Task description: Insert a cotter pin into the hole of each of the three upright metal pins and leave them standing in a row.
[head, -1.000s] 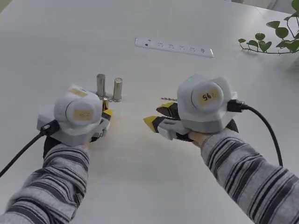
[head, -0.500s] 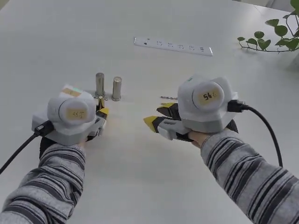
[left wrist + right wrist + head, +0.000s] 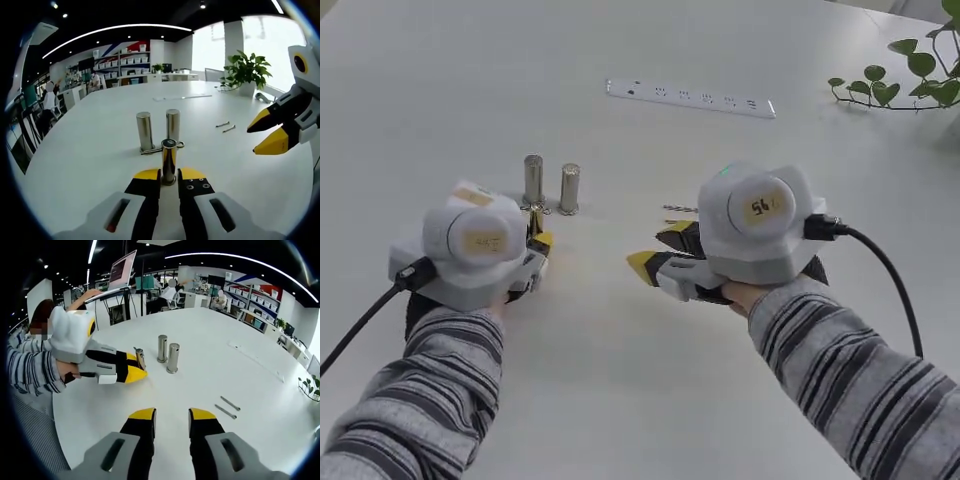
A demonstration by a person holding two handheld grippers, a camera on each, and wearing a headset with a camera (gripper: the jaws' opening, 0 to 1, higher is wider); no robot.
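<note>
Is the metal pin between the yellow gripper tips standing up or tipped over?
Upright: the metal pin stands straight between the jaws of the left gripper.

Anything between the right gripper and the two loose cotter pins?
Nothing visible does. Only bare table lies between the open right gripper and the two cotter pins; the left gripper, shut on a metal pin, sits off to the side.

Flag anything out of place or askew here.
Nothing spilled or damaged. The front pin stands upright ahead of the two back pins, between the jaws of the left claw, so no row. Two cotter pins lie loose on the table.
</note>
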